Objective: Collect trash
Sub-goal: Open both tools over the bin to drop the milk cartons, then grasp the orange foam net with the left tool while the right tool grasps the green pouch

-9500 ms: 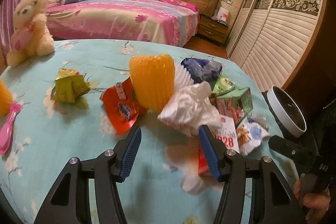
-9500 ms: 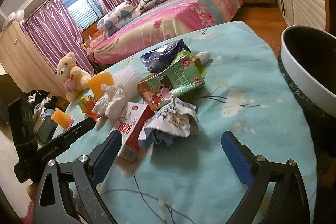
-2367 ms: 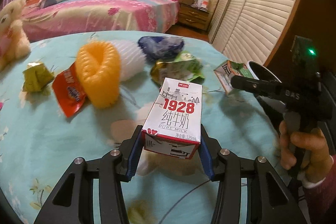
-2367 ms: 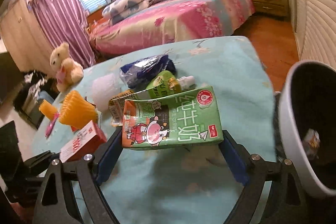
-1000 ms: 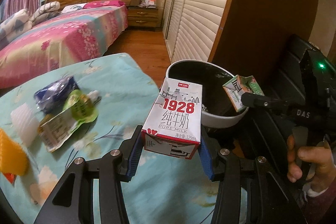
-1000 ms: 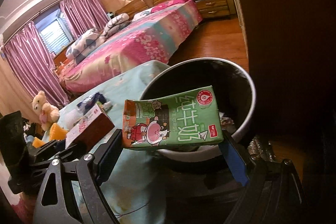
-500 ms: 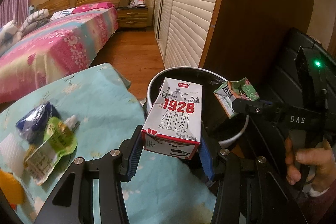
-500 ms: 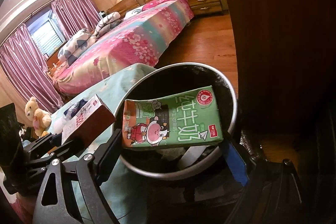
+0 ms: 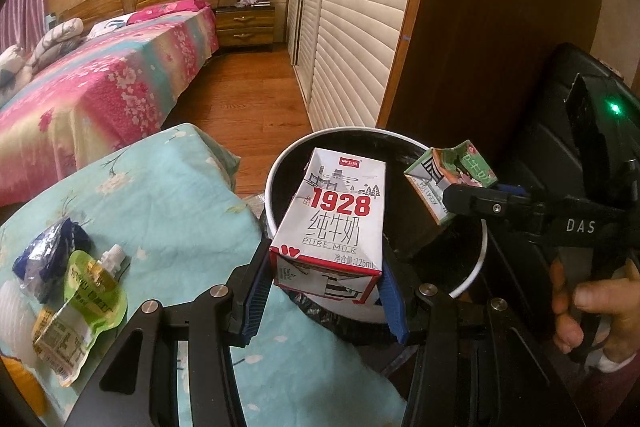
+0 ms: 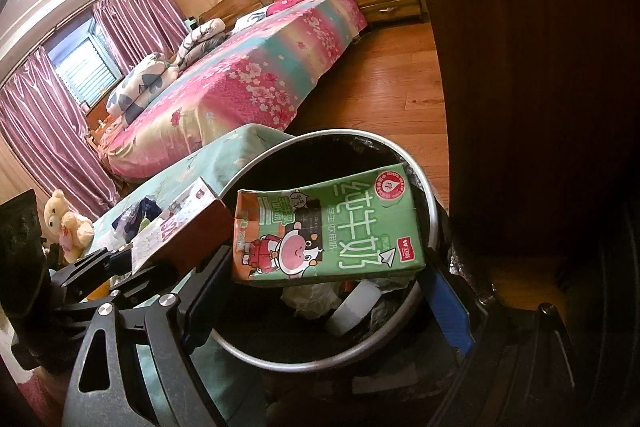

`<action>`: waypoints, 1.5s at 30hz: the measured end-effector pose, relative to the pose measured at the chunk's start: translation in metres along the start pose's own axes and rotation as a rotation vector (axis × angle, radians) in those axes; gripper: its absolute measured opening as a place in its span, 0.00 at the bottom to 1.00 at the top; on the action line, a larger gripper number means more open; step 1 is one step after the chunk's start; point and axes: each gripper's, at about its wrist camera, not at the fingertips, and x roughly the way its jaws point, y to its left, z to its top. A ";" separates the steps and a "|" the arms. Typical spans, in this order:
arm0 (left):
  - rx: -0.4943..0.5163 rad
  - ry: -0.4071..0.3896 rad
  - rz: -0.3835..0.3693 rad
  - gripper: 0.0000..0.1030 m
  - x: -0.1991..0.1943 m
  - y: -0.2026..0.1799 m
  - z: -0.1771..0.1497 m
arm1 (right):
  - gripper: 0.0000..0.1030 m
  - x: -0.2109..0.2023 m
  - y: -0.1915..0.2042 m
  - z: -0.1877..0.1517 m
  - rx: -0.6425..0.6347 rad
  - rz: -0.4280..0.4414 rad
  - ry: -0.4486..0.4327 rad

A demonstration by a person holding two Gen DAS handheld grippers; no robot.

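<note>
My left gripper (image 9: 326,297) is shut on a white and red "1928" milk carton (image 9: 332,223) and holds it over the near rim of the round white trash bin (image 9: 478,267). My right gripper (image 10: 328,303) is shut on a green milk carton (image 10: 332,231) and holds it above the bin's black-lined opening (image 10: 430,223). The green carton (image 9: 452,179) and the right gripper also show in the left wrist view, over the bin's right side. Crumpled paper and a white cup lie inside the bin (image 10: 352,307).
The teal tablecloth (image 9: 168,195) still bears a green drink pouch (image 9: 88,299), a blue wrapper (image 9: 48,259) and a white foam net (image 9: 12,311). A pink bed (image 9: 88,95), a wooden floor and a brown wardrobe (image 9: 500,27) surround the bin. A teddy bear (image 10: 66,223) sits far left.
Both grippers have moved from the table toward the bin with their cartons. The bin now lies right beneath both cartons.
</note>
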 end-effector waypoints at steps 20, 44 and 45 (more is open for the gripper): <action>-0.013 0.018 -0.009 0.52 0.006 0.002 0.004 | 0.88 0.011 -0.008 0.008 0.039 0.042 0.032; -0.212 -0.034 0.088 0.60 -0.094 0.060 -0.090 | 0.88 -0.010 0.065 -0.035 -0.019 0.093 -0.024; -0.218 -0.039 0.097 0.60 -0.099 0.061 -0.093 | 0.88 -0.008 0.072 -0.038 -0.026 0.098 -0.021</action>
